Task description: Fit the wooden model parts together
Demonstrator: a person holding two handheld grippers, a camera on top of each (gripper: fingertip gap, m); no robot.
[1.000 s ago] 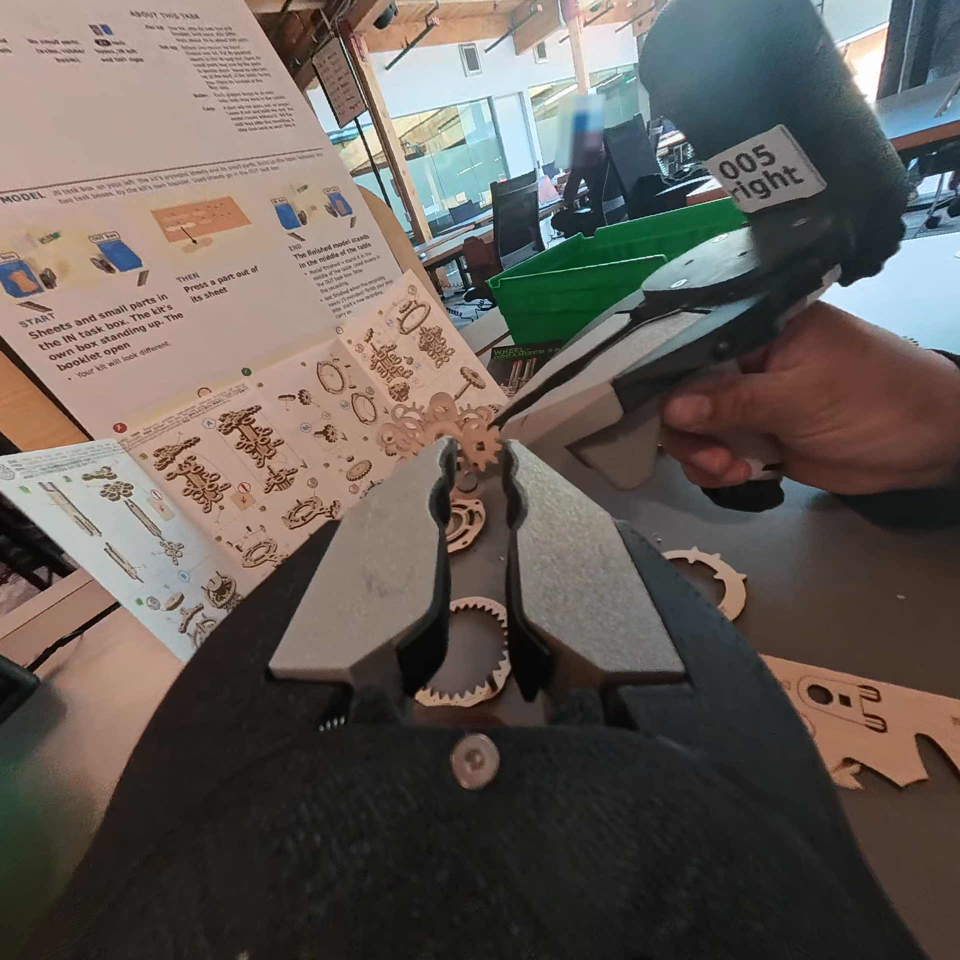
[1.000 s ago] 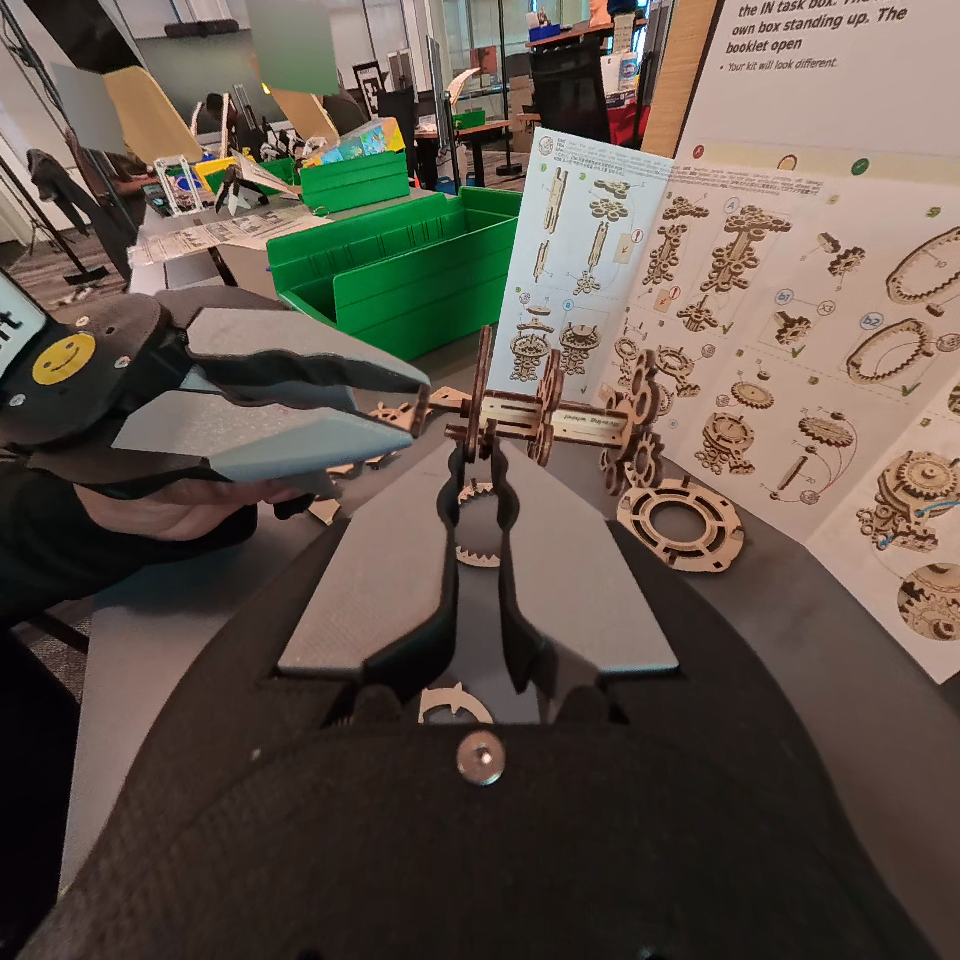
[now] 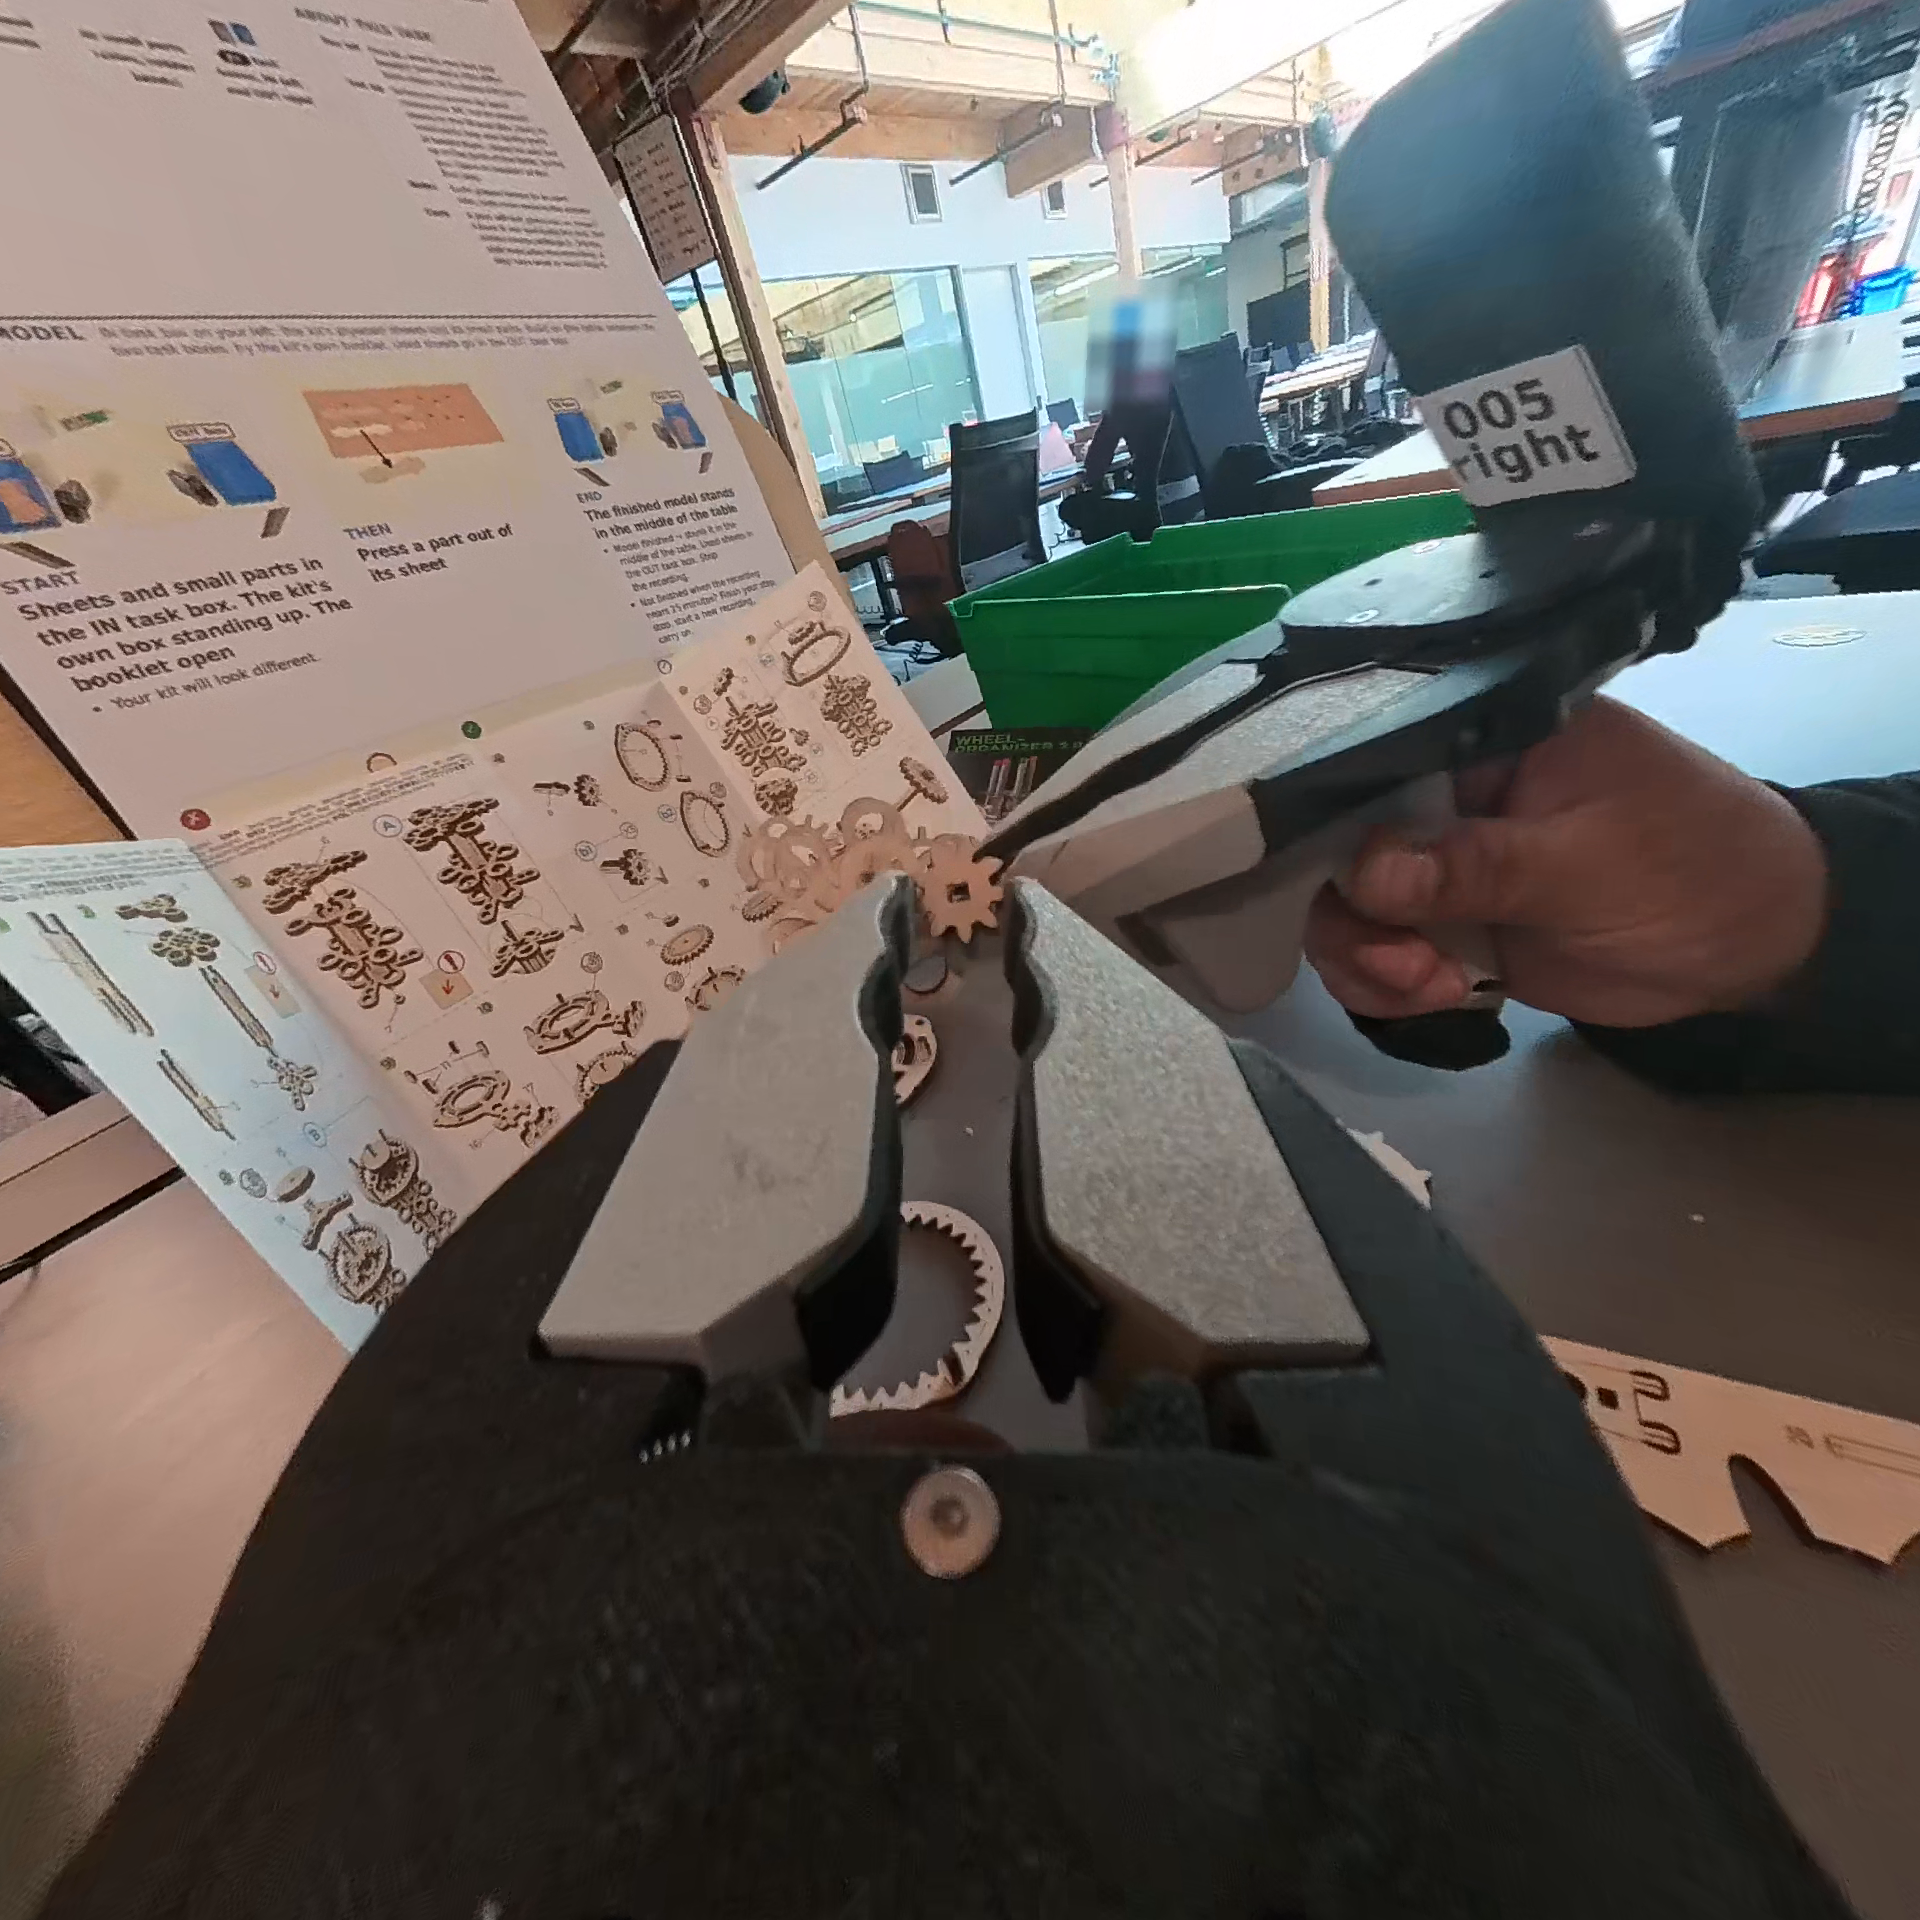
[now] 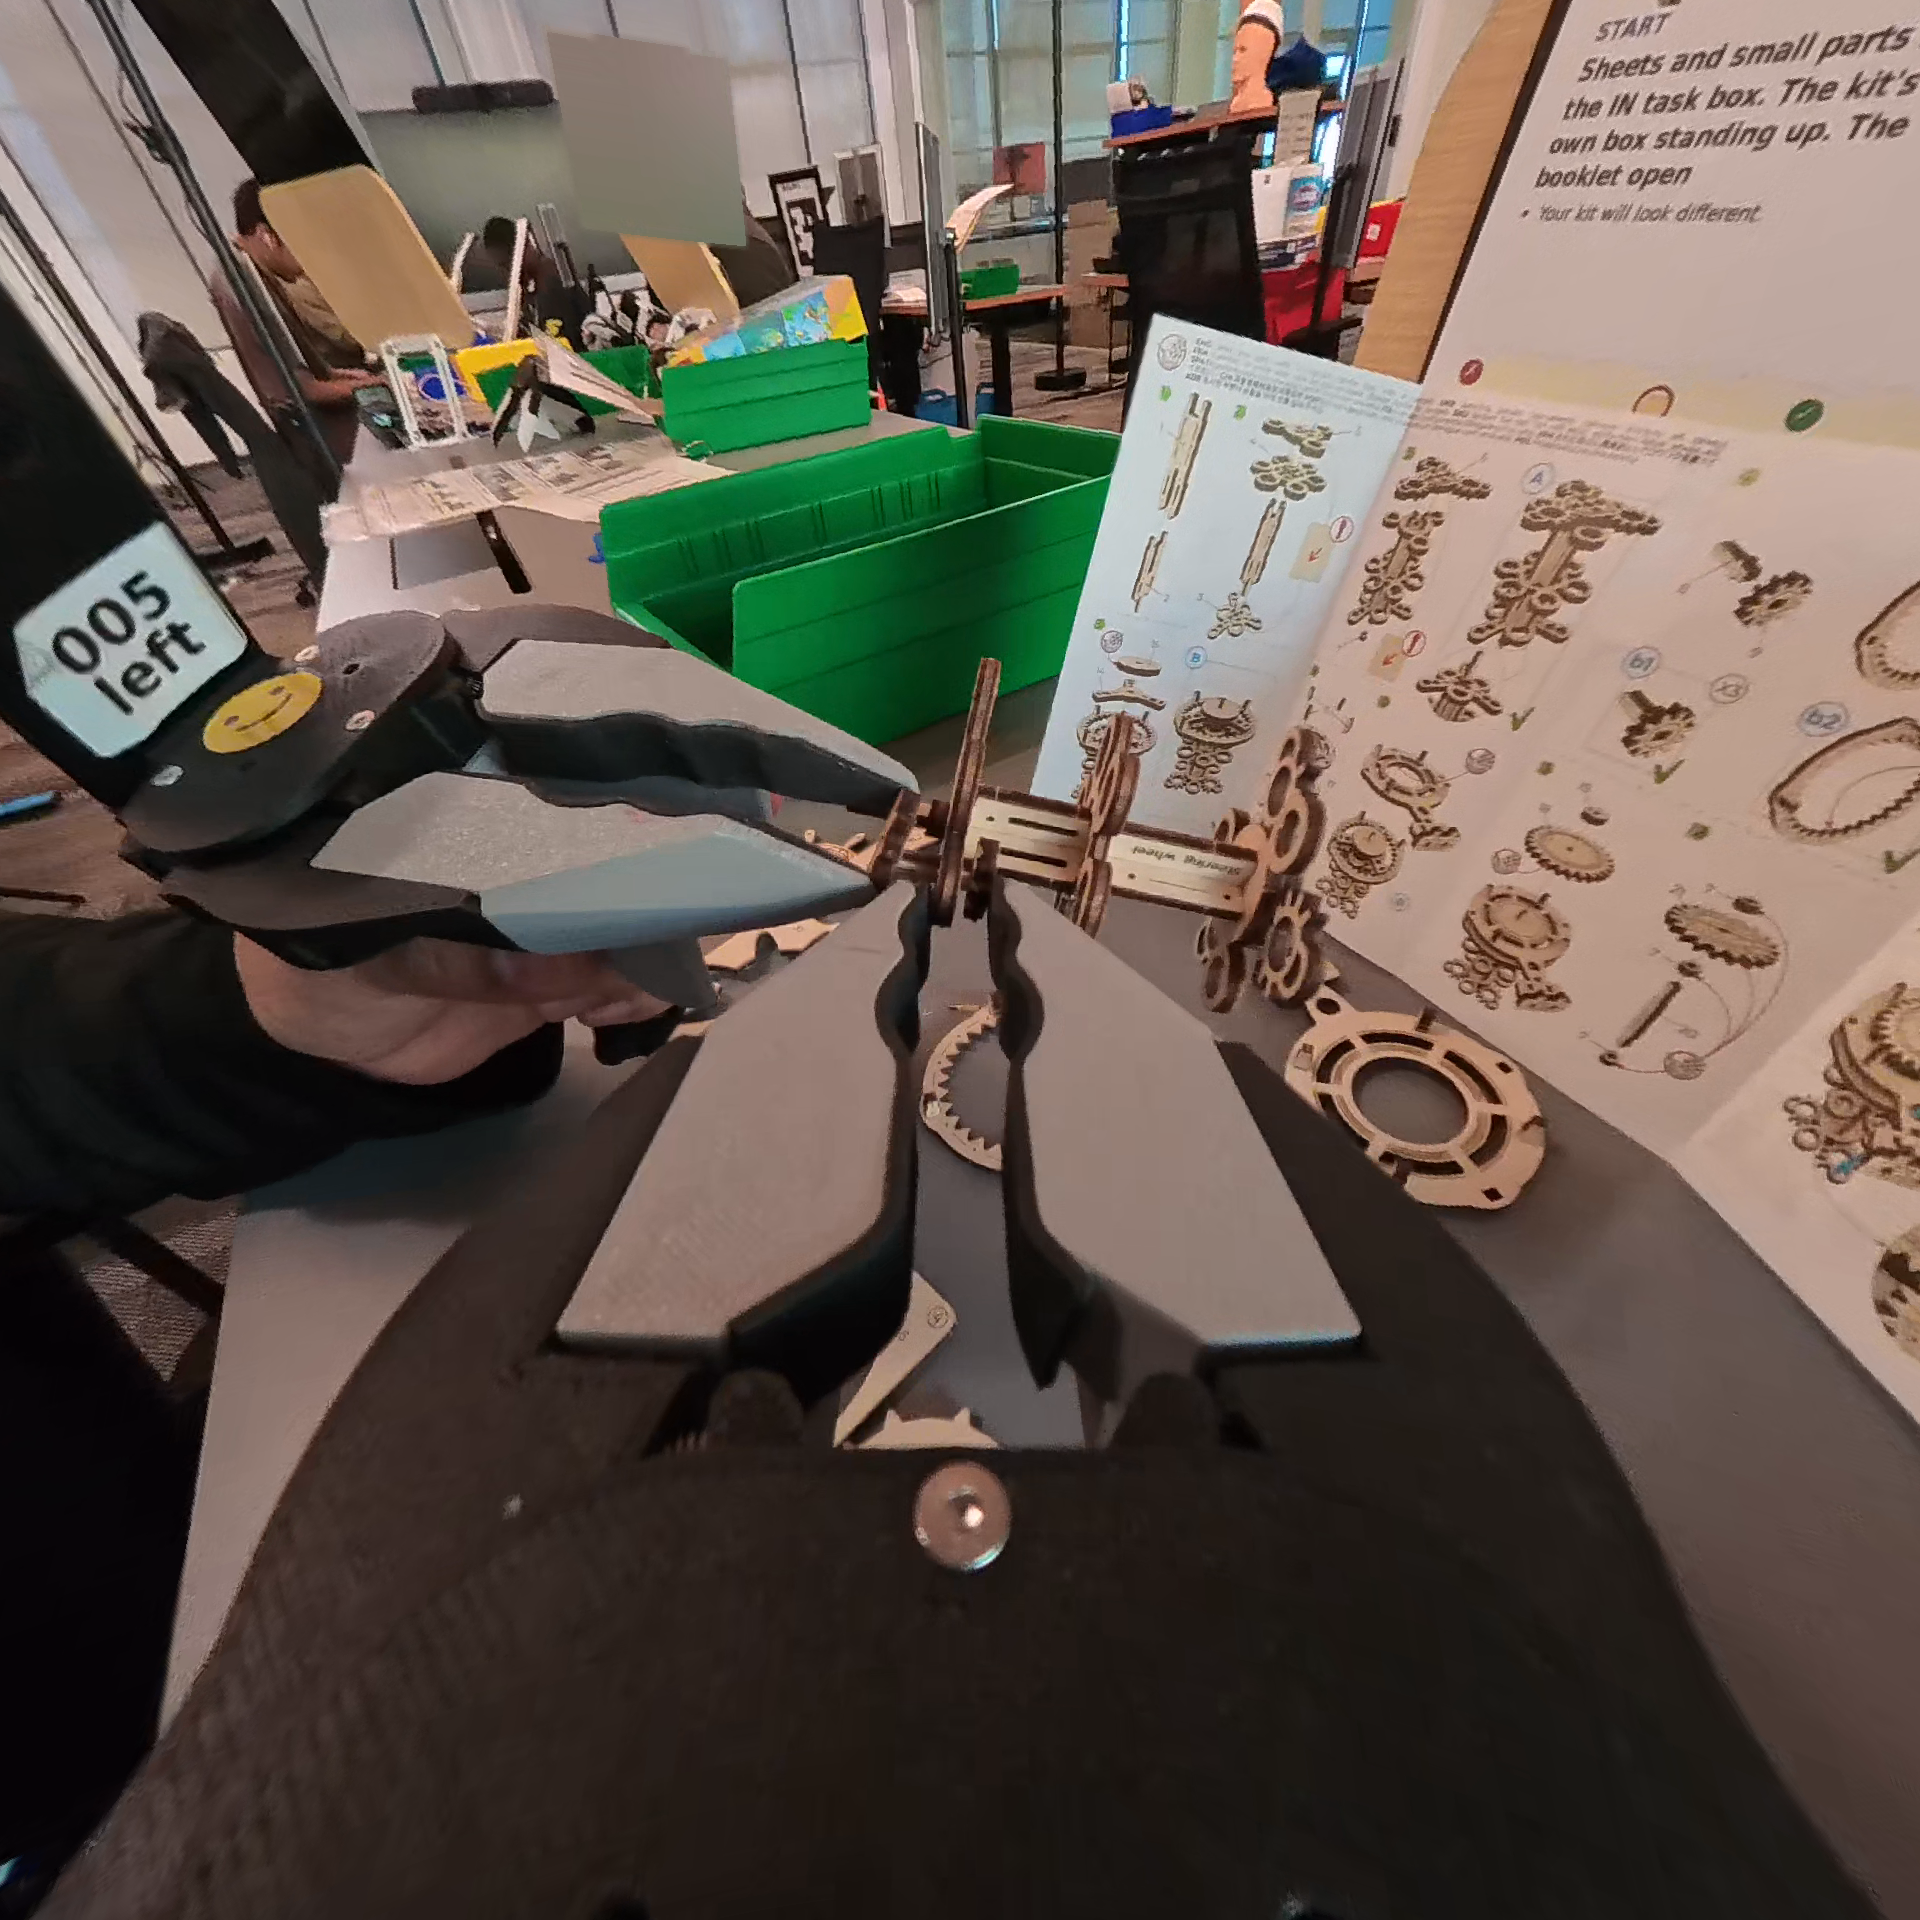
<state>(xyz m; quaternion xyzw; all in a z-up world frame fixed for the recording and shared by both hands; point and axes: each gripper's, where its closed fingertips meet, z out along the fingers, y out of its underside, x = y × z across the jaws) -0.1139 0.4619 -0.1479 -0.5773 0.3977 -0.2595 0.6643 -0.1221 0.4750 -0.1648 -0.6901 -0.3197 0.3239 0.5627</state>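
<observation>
left gripper (image 4: pixel 883 862) pinched on the small gear (image 3: pixel 961 890) at the axle's left end | right gripper (image 4: pixel 961 914) clamped narrow on the wooden axle assembly (image 4: pixel 1091 842), held above the table (image 4: pixel 1714 1299) | light, brittle plywood: grip the axle, not teeth | right of axle: instruction booklet (image 4: pixel 1558 727)

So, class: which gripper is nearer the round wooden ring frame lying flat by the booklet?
Right. The right gripper holds the axle assembly just left of the ring frame; the left gripper grips the axle's far end, farther away.

Green bins (image 4: pixel 883 613), pale tan gears (image 3: pixel 961 894)
</observation>
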